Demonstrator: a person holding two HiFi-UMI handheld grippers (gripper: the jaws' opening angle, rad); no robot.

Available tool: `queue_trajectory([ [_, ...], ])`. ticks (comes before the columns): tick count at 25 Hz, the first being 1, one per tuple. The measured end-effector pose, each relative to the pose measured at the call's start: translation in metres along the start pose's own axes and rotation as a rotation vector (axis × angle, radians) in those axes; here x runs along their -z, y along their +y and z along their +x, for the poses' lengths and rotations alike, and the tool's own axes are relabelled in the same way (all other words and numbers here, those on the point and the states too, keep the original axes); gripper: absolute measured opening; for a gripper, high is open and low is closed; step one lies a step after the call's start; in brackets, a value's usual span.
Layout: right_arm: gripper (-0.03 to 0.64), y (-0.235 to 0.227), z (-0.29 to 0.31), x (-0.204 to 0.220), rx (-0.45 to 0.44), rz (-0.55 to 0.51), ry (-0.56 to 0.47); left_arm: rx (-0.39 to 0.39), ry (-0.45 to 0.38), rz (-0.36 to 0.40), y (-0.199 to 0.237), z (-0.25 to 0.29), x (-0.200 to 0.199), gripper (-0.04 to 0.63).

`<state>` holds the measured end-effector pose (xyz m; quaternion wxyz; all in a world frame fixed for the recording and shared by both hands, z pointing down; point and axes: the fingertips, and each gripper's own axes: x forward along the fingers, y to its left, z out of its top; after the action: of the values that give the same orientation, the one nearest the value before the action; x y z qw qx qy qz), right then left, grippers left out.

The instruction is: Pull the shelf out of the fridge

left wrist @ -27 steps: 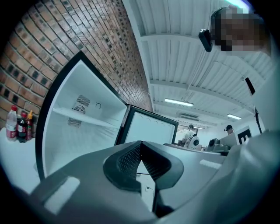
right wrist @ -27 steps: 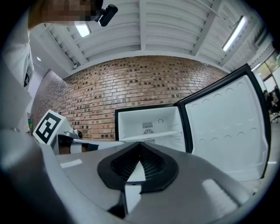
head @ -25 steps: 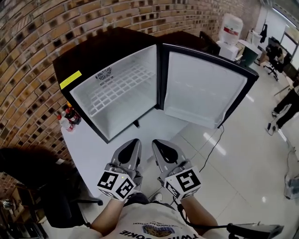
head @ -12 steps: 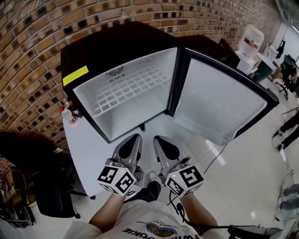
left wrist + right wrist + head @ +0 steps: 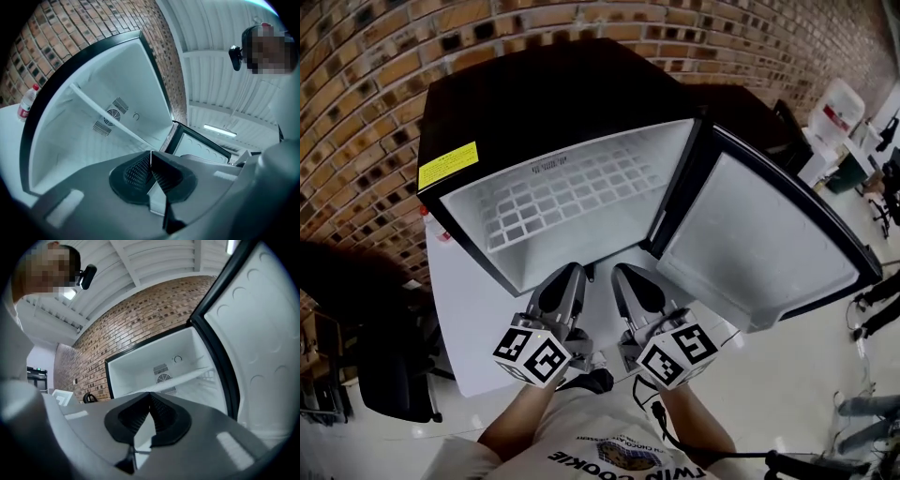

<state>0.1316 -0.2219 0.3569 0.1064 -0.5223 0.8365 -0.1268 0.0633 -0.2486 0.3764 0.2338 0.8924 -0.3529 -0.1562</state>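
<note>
The shelf [image 5: 555,190] lay exposed mid-frame, the door [image 5: 769,248] wide at right. Our left hand-held gripper [image 5: 571,276] and right hand-held gripper [image 5: 623,275] were closed, empty.

Head view looks steeply down on the open fridge [image 5: 558,131]; both gripper views face its inside, close, roughly level.

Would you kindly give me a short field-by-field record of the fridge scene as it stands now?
fridge: black, on a white table, brick wall behind
door: swung open to the right
shelf: white wire, inside the fridge, not yet pulled
left gripper: jaws shut, empty, before the opening
right gripper: jaws shut, empty, beside the left
bottle: on the table, left of the fridge
</note>
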Motion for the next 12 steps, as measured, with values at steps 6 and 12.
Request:
queue_trajectory([
  [6, 0.014, -0.018, 0.034, 0.004, -0.053, 0.169, 0.014, -0.009, -0.119, -0.184, 0.023, 0.009, -0.006, 0.031],
  [12, 0.069, -0.033, 0.064, 0.004, -0.061, 0.349, 0.004, -0.048, -0.239, -0.309, 0.047, 0.01, -0.022, 0.088],
])
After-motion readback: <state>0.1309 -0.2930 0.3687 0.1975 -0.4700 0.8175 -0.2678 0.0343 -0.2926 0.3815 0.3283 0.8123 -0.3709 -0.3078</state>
